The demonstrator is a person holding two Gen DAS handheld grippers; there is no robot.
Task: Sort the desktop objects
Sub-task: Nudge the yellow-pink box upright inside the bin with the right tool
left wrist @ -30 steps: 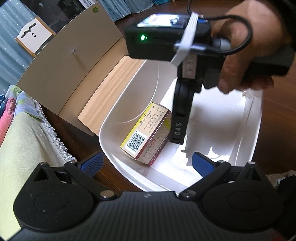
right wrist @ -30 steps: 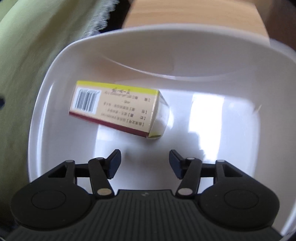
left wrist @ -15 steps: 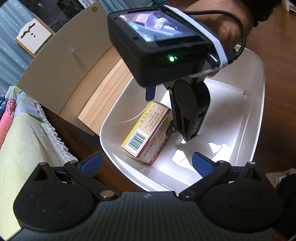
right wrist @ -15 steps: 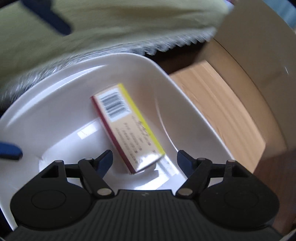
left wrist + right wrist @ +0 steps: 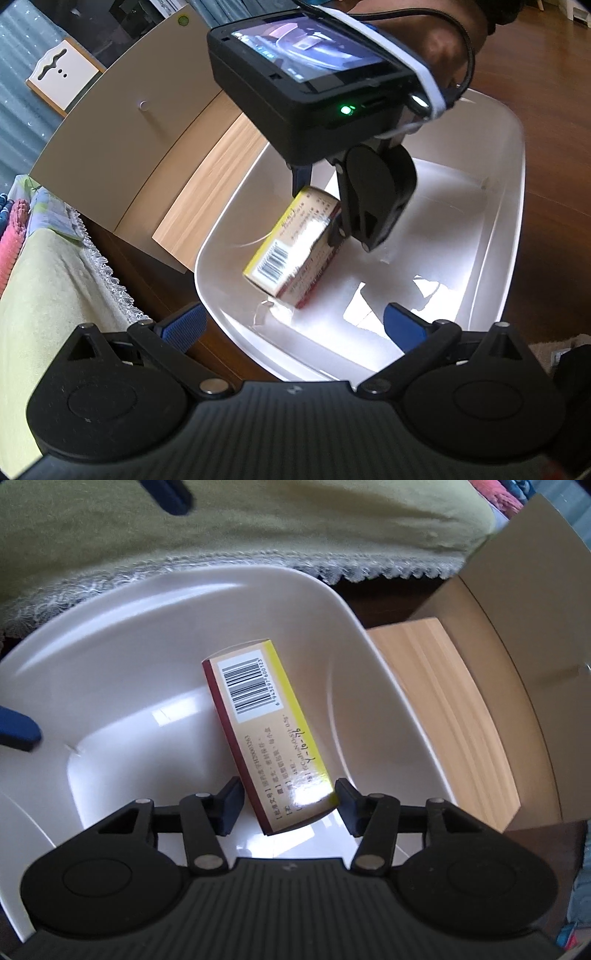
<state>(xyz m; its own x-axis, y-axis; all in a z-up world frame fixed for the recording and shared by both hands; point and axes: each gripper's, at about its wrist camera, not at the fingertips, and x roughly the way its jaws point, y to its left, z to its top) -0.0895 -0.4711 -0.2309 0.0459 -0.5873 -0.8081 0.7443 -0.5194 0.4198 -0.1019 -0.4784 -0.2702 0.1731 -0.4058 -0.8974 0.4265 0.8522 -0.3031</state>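
Since a second ago my right gripper (image 5: 290, 805) has rolled round and dropped astride the yellow-and-maroon cardboard medicine box (image 5: 264, 734), its jaws just closing. Now the box's near end sits between the blue fingertips (image 5: 232, 805), the pads at or just off its long sides; I can't confirm a firm pinch, though from the left wrist that end looks tipped up. It lies inside the white plastic tub (image 5: 513, 206), so I judge this a pick-out for sorting. My left gripper (image 5: 291, 325) hovers wide and empty, one finger outside the tub's near rim.
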